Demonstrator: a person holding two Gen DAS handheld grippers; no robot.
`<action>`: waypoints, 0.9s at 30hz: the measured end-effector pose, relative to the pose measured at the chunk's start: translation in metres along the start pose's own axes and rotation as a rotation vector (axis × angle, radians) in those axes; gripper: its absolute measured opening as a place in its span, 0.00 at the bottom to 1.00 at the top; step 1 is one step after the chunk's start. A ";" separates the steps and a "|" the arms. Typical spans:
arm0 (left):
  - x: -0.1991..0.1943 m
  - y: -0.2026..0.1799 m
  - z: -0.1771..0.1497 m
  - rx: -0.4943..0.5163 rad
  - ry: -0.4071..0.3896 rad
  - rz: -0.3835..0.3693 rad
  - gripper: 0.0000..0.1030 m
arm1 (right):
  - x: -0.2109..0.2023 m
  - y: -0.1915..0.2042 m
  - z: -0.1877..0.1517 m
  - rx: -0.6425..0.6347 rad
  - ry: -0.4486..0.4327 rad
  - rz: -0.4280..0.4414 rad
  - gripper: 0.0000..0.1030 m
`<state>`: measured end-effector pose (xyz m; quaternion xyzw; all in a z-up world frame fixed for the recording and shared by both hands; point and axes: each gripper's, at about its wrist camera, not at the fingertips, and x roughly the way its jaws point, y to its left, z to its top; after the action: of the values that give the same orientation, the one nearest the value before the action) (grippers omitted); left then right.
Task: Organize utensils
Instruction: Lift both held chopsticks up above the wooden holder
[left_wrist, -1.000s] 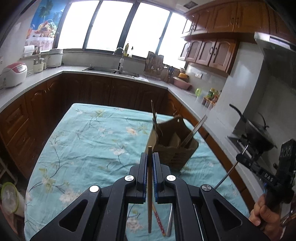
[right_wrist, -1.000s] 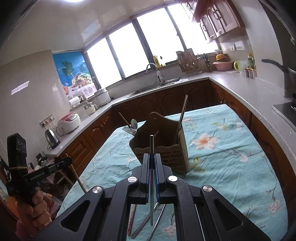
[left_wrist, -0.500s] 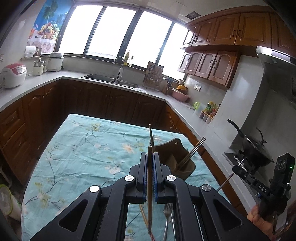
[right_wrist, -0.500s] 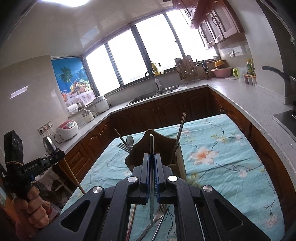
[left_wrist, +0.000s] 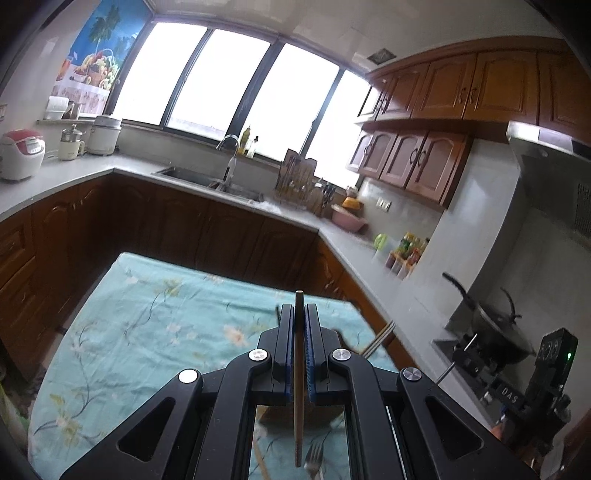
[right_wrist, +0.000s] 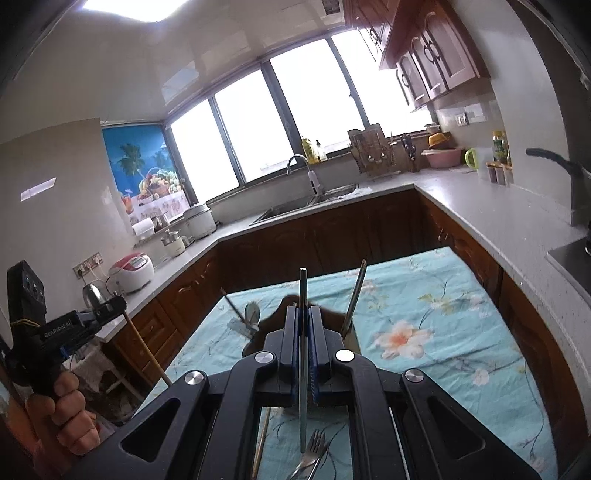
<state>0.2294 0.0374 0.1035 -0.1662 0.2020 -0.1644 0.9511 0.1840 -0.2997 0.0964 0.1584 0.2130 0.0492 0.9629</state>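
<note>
Chopsticks (left_wrist: 298, 369) (right_wrist: 303, 369) pinched in both jaws, one wooden, one metal; looks like next they drop into the holder (right_wrist: 273, 325)

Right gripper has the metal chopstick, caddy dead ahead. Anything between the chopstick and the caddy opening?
Nothing visible. The right gripper is shut on the metal chopstick, and the wooden caddy sits just beyond it on the tablecloth. Most of the caddy's opening is hidden behind the gripper, so inside is unconfirmed.
</note>
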 end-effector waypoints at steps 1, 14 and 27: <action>0.003 0.001 0.002 -0.002 -0.012 -0.002 0.03 | 0.001 0.000 0.003 -0.003 -0.009 -0.002 0.04; 0.051 0.001 0.004 -0.010 -0.119 -0.017 0.03 | 0.019 -0.001 0.042 -0.028 -0.119 -0.026 0.04; 0.104 -0.009 -0.021 0.014 -0.135 0.032 0.03 | 0.047 -0.013 0.043 -0.017 -0.144 -0.063 0.04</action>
<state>0.3074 -0.0149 0.0541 -0.1669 0.1390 -0.1393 0.9661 0.2450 -0.3170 0.1106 0.1465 0.1478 0.0092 0.9781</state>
